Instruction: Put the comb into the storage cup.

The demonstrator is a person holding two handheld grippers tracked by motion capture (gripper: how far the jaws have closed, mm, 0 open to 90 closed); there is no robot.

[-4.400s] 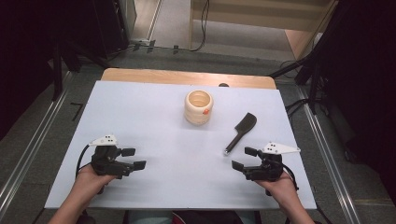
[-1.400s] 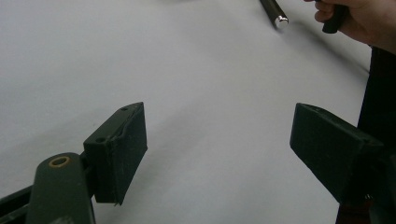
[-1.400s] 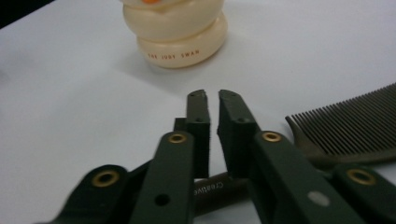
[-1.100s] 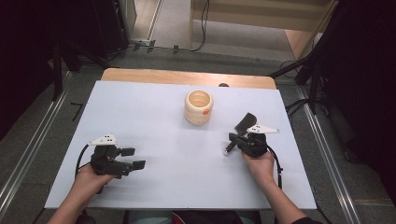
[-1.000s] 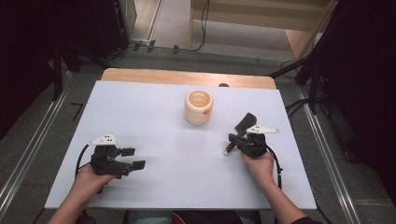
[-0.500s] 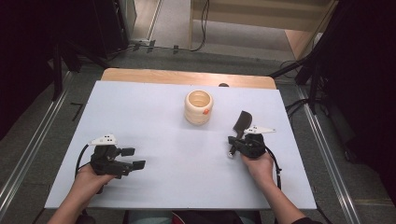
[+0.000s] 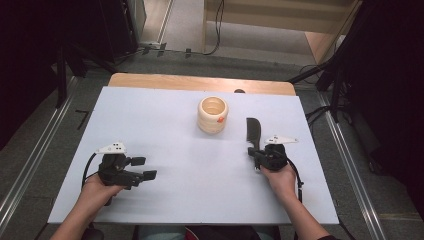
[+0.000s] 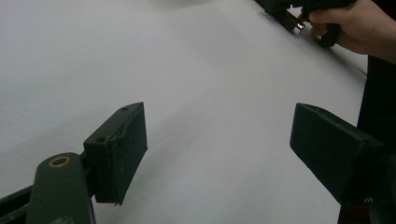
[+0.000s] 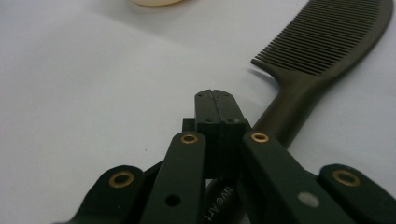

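Observation:
A black comb [image 7: 253, 131] lies on the white table with its teeth end pointing away from the person; the right gripper view shows its teeth [image 9: 327, 42] up close. My right gripper [image 7: 256, 157] is shut at the comb's handle, which runs under the closed jaws [image 9: 215, 95]. Over bare table at the near left, my left gripper [image 7: 144, 168] is open and its pads [image 8: 116, 154] hold nothing. A cream wooden cup [image 7: 213, 114] stands upright at the table's middle back, left of the comb.
The white sheet [image 7: 165, 130] covers the table, with a wooden strip [image 7: 200, 82] showing along its far edge. Metal rails and dark stands flank the table on both sides. The other hand [image 8: 355, 28] with its gripper appears far off in the left gripper view.
My right gripper moved forward from the near right to the comb's handle and shut on it. The comb then swung from a slant to pointing straight away. The left gripper stayed still.

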